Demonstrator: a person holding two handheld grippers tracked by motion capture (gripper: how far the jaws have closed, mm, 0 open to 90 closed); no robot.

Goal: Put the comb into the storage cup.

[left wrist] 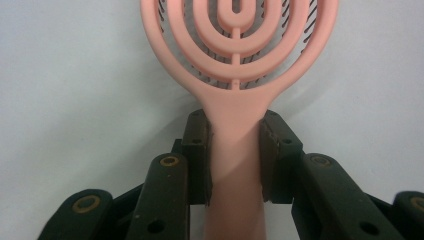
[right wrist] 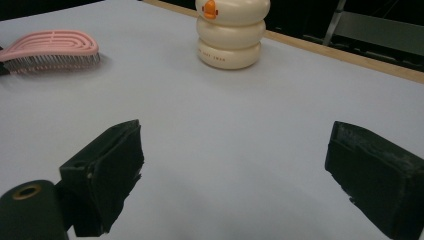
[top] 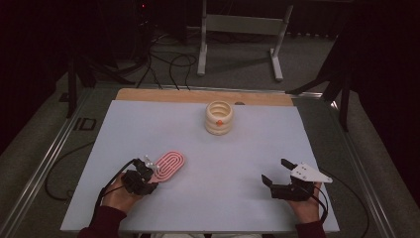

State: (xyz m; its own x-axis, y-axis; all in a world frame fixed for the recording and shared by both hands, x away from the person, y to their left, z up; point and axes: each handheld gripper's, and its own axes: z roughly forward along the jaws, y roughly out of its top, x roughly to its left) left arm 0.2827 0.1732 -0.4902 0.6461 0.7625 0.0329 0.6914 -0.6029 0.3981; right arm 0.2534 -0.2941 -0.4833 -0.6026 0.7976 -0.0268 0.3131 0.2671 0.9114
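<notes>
Left tool point(left wrist: 235, 155) clamped on the neck of a pink plastic hairbrush with an oval, looped openwork head point(left wrist: 235, 45), both pads pressed flat against the handle's sides. Seen close from the left gripper view: dark bristles showing through the gaps between the pink loops, handle running down between the jaws and out at the bottom edge. Not readable there: where the brush sits on the pale grey-white surface point(top: 223, 163).

Placed by the high view: hairbrush point(top: 168, 166) lying at the near left of the surface, head angled away and to the right, left tool point(top: 143, 179) at its near end, left hand point(top: 119, 196) behind it. Right tool point(top: 277, 171) well apart at the near right, resting low over bare surface, grey three-cornered plate on top, right hand point(top: 304, 206) behind.

Shown best by the right gripper view: right tool point(right wrist: 235, 170) spread wide, nothing between its pads. Also given there, side-on: hairbrush point(right wrist: 50, 50) lying bristles down at far left, and a cream ribbed round container with an orange spot point(right wrist: 231, 35) standing upright near the wooden far edge. Same container point(top: 219, 118) seen from above in the high view, open-topped, well apart from the brush.
</notes>
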